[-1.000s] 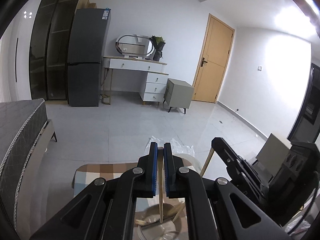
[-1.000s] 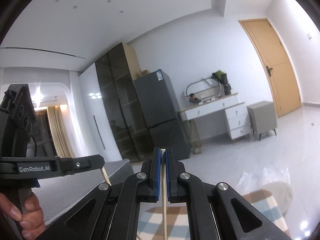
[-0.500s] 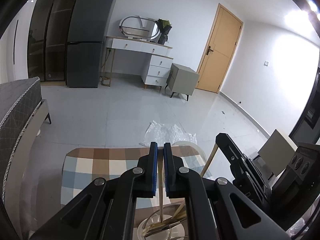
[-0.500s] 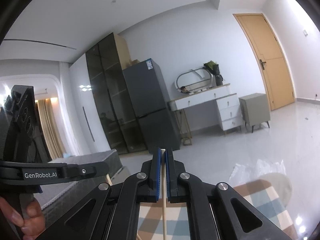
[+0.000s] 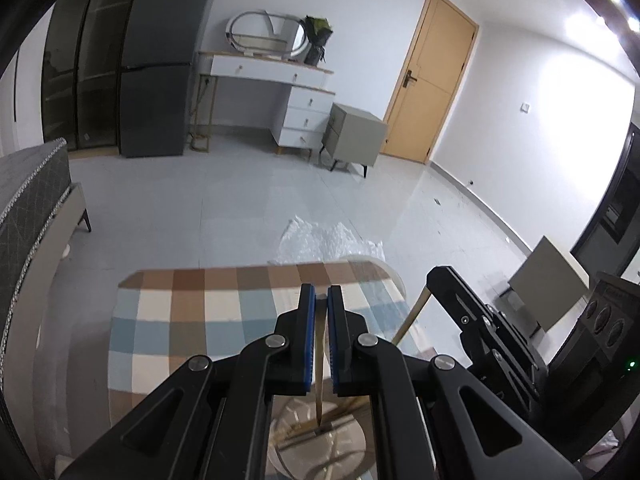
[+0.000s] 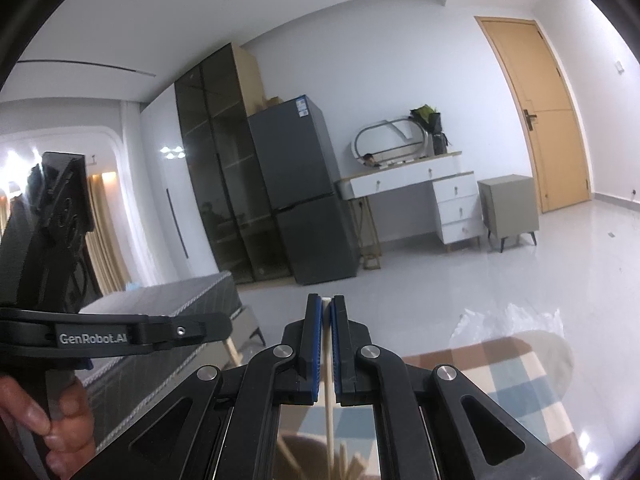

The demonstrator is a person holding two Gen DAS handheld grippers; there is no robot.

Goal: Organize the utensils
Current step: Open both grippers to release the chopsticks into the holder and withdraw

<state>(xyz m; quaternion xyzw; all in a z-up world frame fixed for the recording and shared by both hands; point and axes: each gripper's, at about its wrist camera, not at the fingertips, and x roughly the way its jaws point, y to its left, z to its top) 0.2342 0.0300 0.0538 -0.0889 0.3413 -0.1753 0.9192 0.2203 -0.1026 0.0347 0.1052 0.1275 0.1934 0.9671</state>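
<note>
- Left claw is clamped on a thin wooden chopstick, blue pads tight on both sides of it.
- The stick hangs down with its tip inside a glass holder right under the claw, a few more sticks lying slanted in there.
- Right claw pokes in from the right, gripping its own chopstick that slants down-left toward the holder.
- All this is over a desk with a brown, blue and cream checked cloth.
- Past it: some crumpled clear plastic on the grey floor, then a fridge, a white vanity and a tan door.
</note>
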